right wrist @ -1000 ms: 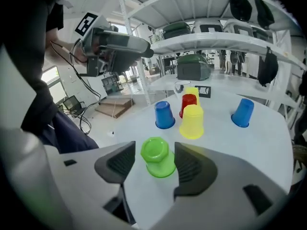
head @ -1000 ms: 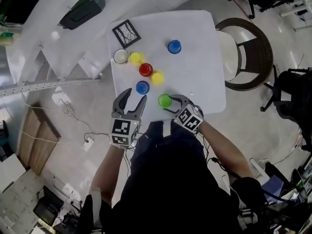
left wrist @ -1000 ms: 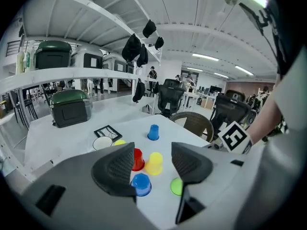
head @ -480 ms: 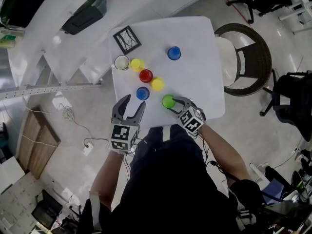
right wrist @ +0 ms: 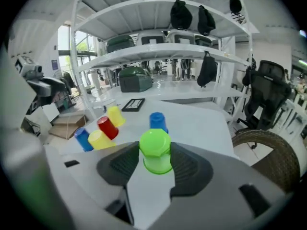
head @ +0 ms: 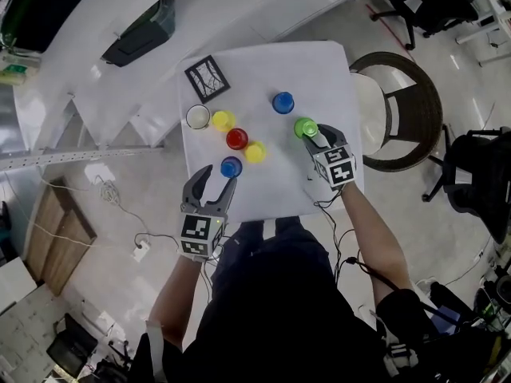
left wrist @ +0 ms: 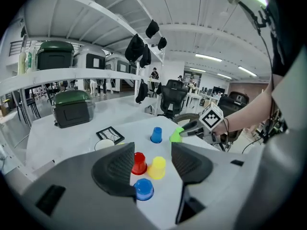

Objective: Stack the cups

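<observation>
Several upturned cups stand on the white table (head: 319, 70): a white one (head: 197, 116), a yellow one (head: 223, 120), a red one (head: 237, 139), a second yellow one (head: 255, 152), a blue one (head: 231, 167) and, apart from them, another blue one (head: 283, 102). My right gripper (head: 308, 131) is shut on a green cup (head: 304, 127), bottom up, just right of that far blue cup (right wrist: 158, 121). The green cup (right wrist: 155, 151) sits between both pads. My left gripper (head: 217, 178) stands open at the table's near edge, right behind the near blue cup (left wrist: 144, 189), holding nothing.
A black framed square (head: 207, 77) lies at the table's far left corner. A wicker chair (head: 403, 86) stands close to the right edge. Shelves with a dark bin (head: 140, 22) run along the far left side.
My right gripper closed on the green cup and carried it from the near edge away to the right, beside the far blue cup. The left gripper stayed open near the blue cup.
</observation>
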Motion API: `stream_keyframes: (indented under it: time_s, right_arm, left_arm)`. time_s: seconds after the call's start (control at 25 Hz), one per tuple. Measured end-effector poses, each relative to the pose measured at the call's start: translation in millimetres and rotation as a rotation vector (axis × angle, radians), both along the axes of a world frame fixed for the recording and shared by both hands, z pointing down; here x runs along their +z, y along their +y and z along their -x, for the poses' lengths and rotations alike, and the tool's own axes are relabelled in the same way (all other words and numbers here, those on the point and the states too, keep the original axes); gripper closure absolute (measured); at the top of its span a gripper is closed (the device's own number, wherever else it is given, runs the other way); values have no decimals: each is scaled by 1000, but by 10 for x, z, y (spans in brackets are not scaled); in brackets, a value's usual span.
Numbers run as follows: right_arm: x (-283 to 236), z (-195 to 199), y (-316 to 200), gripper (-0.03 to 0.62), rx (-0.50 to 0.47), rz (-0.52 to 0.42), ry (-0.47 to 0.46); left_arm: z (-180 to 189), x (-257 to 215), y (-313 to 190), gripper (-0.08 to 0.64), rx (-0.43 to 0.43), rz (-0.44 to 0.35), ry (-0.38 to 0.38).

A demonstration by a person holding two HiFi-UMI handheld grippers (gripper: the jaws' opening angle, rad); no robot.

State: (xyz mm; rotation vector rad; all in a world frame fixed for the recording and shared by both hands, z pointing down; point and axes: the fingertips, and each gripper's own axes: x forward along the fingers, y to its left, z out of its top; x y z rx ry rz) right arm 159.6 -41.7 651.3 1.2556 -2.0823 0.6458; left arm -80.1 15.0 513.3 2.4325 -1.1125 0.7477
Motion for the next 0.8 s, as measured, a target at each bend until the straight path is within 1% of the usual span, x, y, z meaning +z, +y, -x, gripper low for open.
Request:
stream_keyframes:
  time_s: [0.12,0.24,0.4,0.6,0.8]
  right_arm:
    - [52,-217,-304,390,56,-2,1]
    - [149,-312,-536,390,73,14,7]
    - [272,-321,-758,390,71,32,17]
    - [380,-310,-904,390,73,51,15]
    - [462,-276,-944,387,93,71,-17]
  left_arm:
    - [20,14,-50,324,-24,5,-4]
    - [75,33,-109,324,-48,11,-9]
    - [193,62,-148,324,-86,21,-21]
    - [279,102,-142,324,-117,35,-28]
    - [322,129,-155,324,-127,39,-29]
